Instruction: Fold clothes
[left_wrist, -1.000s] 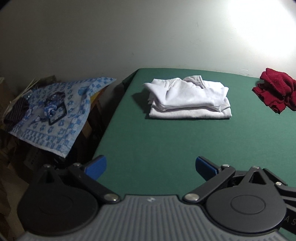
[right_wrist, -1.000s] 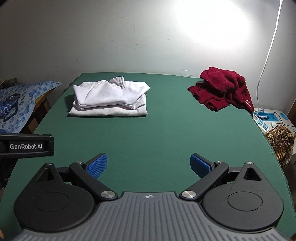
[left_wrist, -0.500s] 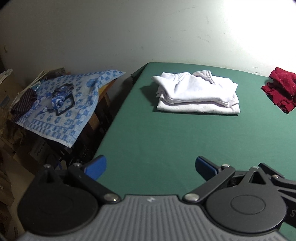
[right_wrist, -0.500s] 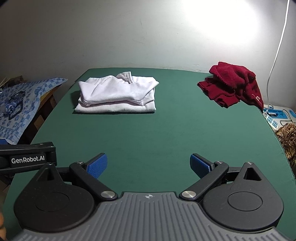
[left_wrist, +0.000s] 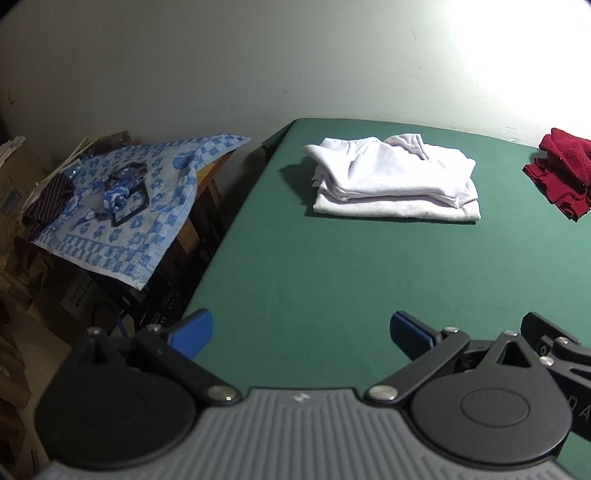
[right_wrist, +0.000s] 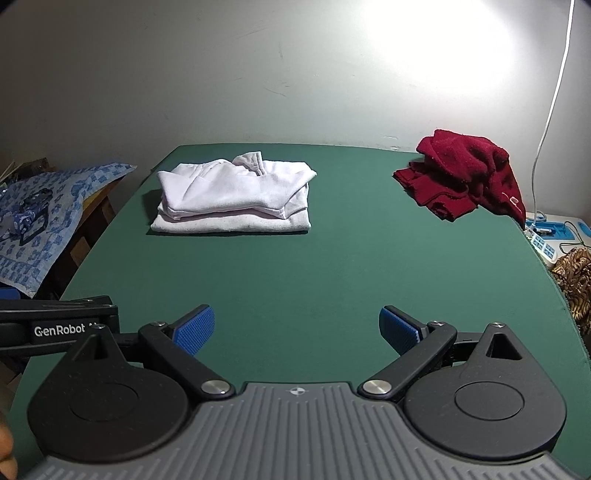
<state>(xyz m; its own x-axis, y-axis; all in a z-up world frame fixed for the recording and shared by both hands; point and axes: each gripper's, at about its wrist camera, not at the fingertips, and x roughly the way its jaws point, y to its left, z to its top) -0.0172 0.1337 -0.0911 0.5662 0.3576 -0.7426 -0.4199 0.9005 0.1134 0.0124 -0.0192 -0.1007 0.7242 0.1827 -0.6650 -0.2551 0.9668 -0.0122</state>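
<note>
Left gripper (left_wrist: 301, 330): blue-padded fingers (left_wrist: 194, 328) spread wide, nothing between them, held over the near edge of the green table (left_wrist: 332, 266). Right gripper (right_wrist: 297, 326): fingers (right_wrist: 399, 328) likewise parted and empty, above the table's near side; the black body of the left gripper, marked GenRobot, shows just beside its left finger.

Ahead of both pairs of fingers, well apart from them, lies the folded white garment (right_wrist: 236, 199), stacked flat toward the far left part of the table. Farther to the right of the fingers, at the far right corner, sits the crumpled red garment (right_wrist: 465, 177), unfolded, one edge draping past the table rim.

Beyond the table to the left of the fingers: a blue patterned cloth (left_wrist: 147, 199) covering a lower stand, with a small dark object lying on it. To the right: a white cable (right_wrist: 554, 96) hanging down the wall.
</note>
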